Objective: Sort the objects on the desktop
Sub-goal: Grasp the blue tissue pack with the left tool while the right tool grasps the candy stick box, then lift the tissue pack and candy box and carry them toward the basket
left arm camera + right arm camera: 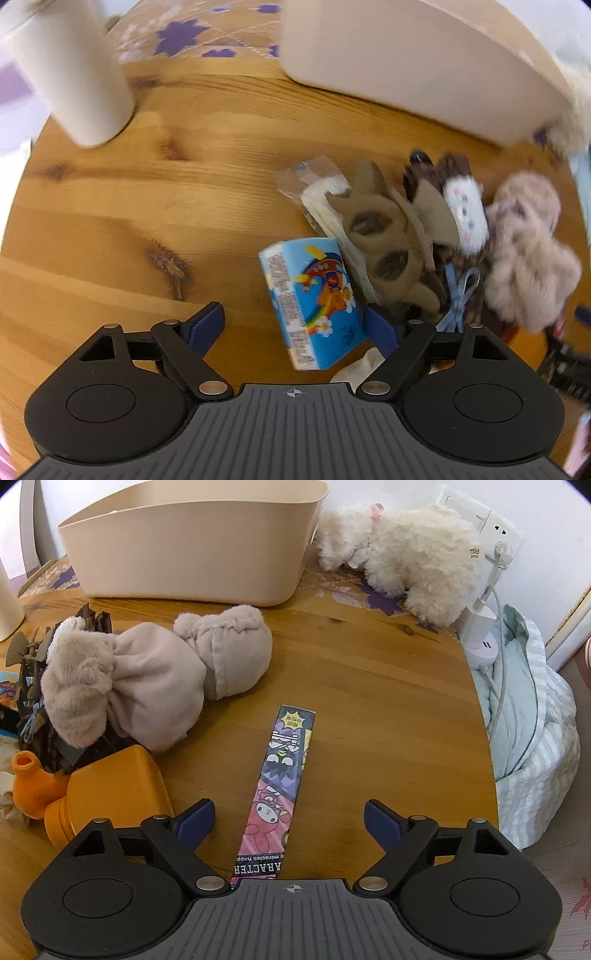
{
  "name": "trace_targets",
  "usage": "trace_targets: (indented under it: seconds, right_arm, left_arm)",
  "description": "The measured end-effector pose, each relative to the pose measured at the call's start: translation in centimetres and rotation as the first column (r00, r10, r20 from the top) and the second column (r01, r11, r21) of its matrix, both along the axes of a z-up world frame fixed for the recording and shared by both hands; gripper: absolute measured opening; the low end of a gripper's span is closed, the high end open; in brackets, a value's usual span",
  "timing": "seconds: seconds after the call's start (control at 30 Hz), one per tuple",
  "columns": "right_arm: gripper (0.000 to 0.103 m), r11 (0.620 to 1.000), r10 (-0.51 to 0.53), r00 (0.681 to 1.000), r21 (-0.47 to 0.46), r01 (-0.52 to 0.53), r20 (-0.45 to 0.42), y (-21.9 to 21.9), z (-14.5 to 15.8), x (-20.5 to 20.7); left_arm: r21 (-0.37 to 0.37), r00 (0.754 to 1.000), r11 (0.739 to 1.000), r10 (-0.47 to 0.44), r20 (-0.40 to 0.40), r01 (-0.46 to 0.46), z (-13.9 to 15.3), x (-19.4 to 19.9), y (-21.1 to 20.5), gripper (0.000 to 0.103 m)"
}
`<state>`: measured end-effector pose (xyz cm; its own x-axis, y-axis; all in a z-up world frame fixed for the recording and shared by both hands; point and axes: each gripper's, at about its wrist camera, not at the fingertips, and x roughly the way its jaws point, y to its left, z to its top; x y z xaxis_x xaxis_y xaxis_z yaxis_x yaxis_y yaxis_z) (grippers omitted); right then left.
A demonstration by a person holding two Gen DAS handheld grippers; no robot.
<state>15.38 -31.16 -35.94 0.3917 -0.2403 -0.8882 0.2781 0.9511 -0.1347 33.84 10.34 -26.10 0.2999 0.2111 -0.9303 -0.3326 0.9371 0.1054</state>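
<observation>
A blue cartoon-printed tissue pack (pixel 314 306) lies on the wooden table (pixel 147 221). My left gripper (pixel 293 325) stands open around it, the pack close to the right finger and far from the left one. Beside it lie a brown hair claw (pixel 384 240), a clear packet (pixel 317 184) and a fluffy beige plush piece (pixel 528 251). In the right wrist view, my right gripper (pixel 288 819) is open astride a long, flat cartoon-printed box (pixel 280 782), with neither pad touching it. A beige bin (pixel 192 550) stands at the back.
A white cylinder (pixel 70 74) stands at the far left of the table. An orange container (pixel 110 790) and a pinkish plush bow (pixel 147 675) lie left of the right gripper. A white plush toy (pixel 406 557), a charger with cable (pixel 480 627) and striped blue cloth (pixel 535 720) sit at the right edge.
</observation>
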Motion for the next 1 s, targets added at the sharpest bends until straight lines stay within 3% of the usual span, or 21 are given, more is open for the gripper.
trace_targets:
  seconds: [0.13, 0.2, 0.23, 0.3, 0.37, 0.4, 0.73, 0.87, 1.0]
  right_arm:
    - [0.076, 1.000, 0.003, 1.000, 0.012, -0.003, -0.002, -0.1, -0.1, 0.0]
    - [0.071, 1.000, 0.005, 1.000, 0.020, -0.005, 0.006, -0.2, 0.0, -0.1]
    - [0.061, 1.000, 0.006, 1.000, 0.024, -0.006, 0.012, -0.3, 0.1, -0.1]
    - [0.046, 0.999, 0.005, 1.000, 0.035, -0.005, 0.017, -0.4, 0.2, 0.0]
    - [0.024, 0.999, 0.010, 1.000, 0.046, -0.011, 0.015, -0.5, 0.3, 0.0]
    - [0.021, 0.999, 0.010, 1.000, 0.047, -0.011, 0.012, -0.5, 0.3, 0.1]
    - [0.021, 0.998, 0.054, 0.997, 0.031, -0.056, 0.060, -0.9, 2.5, -0.6]
    - [0.021, 0.997, 0.076, 0.993, 0.011, -0.077, 0.091, -1.4, 4.4, -0.4]
    - [0.021, 0.997, 0.077, 0.986, 0.000, -0.078, 0.147, -2.1, 6.8, 0.2]
  left_arm:
    - [0.049, 0.999, 0.997, -0.052, -0.012, 0.052, -0.2, -0.2, -0.8, 0.081]
    - [0.072, 0.998, 0.995, -0.064, -0.015, 0.065, -0.1, -0.3, -1.0, 0.072]
    - [0.086, 0.997, 0.994, -0.071, -0.020, 0.073, 0.0, -0.3, -0.9, 0.068]
    - [0.105, 0.996, 0.990, -0.089, -0.022, 0.091, 0.3, -0.3, -0.7, 0.051]
    - [0.098, 0.996, 0.991, -0.091, -0.021, 0.093, 0.3, -0.4, -0.2, 0.047]
    - [0.084, 0.996, 0.992, -0.088, -0.021, 0.090, 0.3, -0.4, 0.0, 0.047]
    - [0.056, 0.987, 0.985, -0.163, -0.008, 0.163, 1.6, -1.5, -0.1, 0.046]
    - [0.112, 0.966, 0.961, -0.257, 0.012, 0.254, 3.6, -1.2, 0.0, 0.046]
    - [0.135, 0.959, 0.953, -0.280, 0.055, 0.270, 6.2, -0.3, 1.0, 0.046]
